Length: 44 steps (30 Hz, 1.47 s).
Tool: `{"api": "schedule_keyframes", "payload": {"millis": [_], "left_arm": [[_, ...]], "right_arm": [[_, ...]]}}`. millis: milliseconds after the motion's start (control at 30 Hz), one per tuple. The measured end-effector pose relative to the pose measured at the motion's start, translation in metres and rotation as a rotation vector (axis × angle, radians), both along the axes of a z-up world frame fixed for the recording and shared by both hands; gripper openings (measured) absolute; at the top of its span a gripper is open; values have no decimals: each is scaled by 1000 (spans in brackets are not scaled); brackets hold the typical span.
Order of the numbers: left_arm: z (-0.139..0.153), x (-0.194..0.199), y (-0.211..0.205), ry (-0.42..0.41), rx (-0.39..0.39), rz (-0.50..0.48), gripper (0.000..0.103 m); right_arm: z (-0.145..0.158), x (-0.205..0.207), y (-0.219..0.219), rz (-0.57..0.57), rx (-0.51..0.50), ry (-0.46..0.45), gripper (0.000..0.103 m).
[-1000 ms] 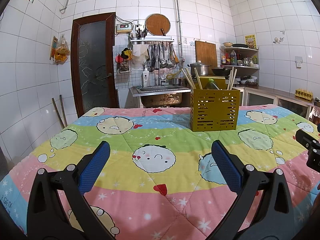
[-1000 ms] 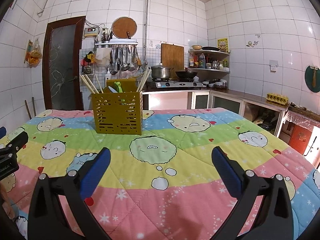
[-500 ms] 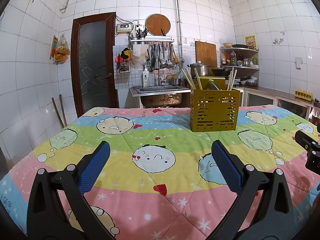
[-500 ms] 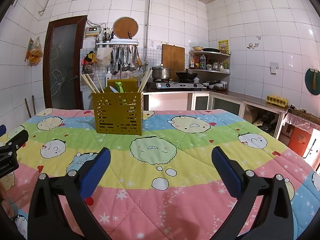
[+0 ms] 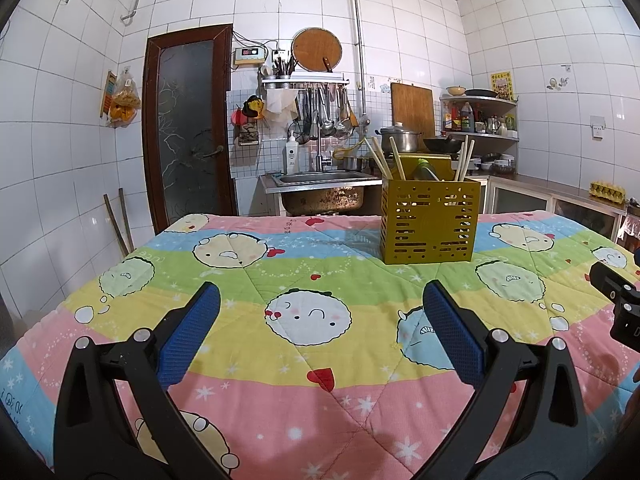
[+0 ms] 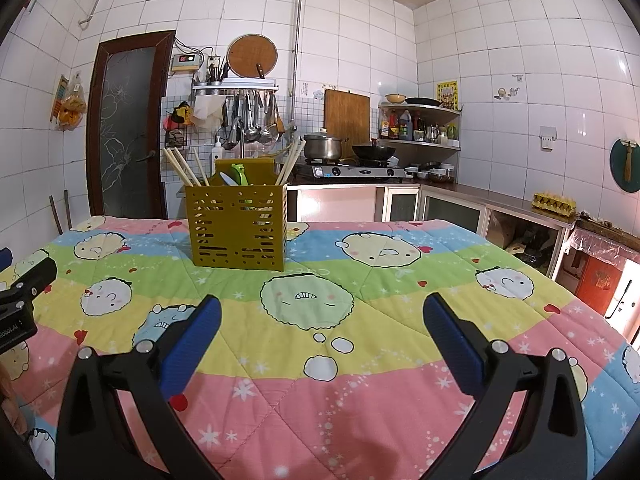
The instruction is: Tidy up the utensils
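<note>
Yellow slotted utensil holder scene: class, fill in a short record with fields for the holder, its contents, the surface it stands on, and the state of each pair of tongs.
holder: yellow slotted plastic utensil holder, upright, towards the far side of the table
contents: pale wooden chopsticks leaning outward at both sides; green utensil with a frog-shaped top in the middle
surface: colourful cartoon-print quilt covering the table
left tongs: open, holding nothing, above the quilt
right tongs: open, holding nothing, above the quilt
loose utensils on quilt: none visible

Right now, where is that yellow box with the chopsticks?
The yellow box stands on the quilted table cover, ahead of both open tools, right of centre in the left view and left of centre in the right view.
</note>
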<state>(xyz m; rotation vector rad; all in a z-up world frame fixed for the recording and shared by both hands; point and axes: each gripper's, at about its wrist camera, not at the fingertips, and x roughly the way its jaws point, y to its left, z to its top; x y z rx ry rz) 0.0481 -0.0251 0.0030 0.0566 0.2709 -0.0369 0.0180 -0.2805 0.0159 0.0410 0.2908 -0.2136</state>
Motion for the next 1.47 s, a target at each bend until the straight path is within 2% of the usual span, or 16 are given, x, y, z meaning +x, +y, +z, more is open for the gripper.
{"api": "schedule_keyframes", "payload": {"millis": [1467], "left_arm": [[2,0,2,5,-5,2,98]], "right_arm": [[0,-1,2,0,-2,-2,99]]}}
